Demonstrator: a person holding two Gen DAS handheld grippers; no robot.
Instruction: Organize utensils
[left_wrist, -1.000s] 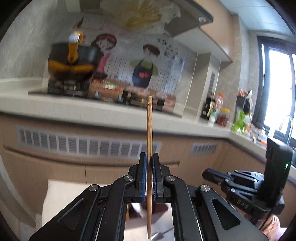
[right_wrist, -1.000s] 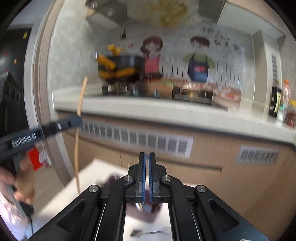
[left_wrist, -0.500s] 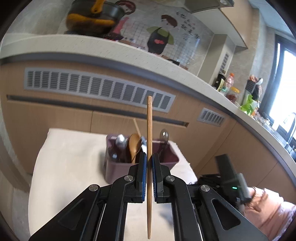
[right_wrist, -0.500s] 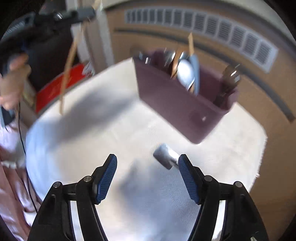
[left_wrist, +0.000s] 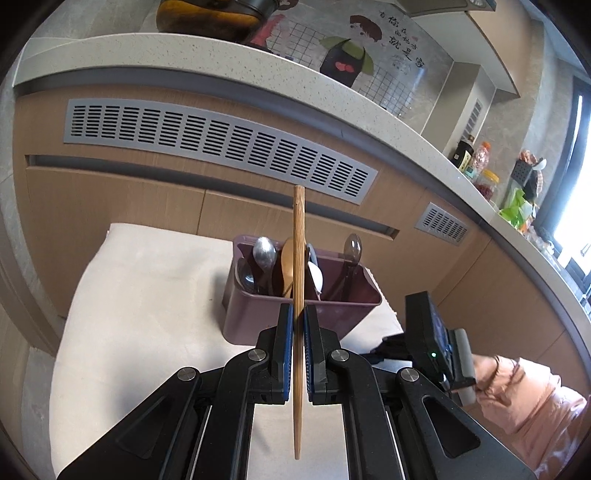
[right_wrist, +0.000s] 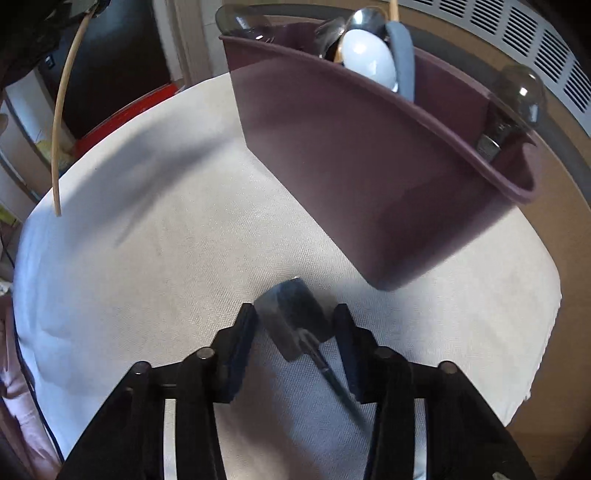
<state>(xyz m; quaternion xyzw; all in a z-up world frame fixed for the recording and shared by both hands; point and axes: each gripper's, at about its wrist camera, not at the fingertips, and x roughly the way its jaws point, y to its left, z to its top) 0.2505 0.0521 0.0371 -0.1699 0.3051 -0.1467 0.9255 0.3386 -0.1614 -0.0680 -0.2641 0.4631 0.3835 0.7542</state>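
My left gripper (left_wrist: 298, 314) is shut on a wooden chopstick (left_wrist: 298, 258) and holds it upright above the white cloth. Beyond it stands a maroon utensil caddy (left_wrist: 258, 314) with several spoons in it. In the right wrist view my right gripper (right_wrist: 295, 325) is open low over the cloth. A small metal scoop (right_wrist: 295, 317) lies on the cloth between its fingers, not gripped. The caddy (right_wrist: 351, 166) stands just beyond it. The chopstick (right_wrist: 61, 122) hangs at the far left of that view.
The white cloth (left_wrist: 147, 295) covers a small table in front of wooden kitchen cabinets (left_wrist: 110, 203) with grey vents. The right gripper's body (left_wrist: 428, 339) and the person's hand are at the table's right edge. A red object (right_wrist: 122, 118) sits beyond the table's left side.
Both grippers tilted down from the counter toward the table. My right gripper opened and dropped low around the metal scoop. My left gripper kept hold of the chopstick.
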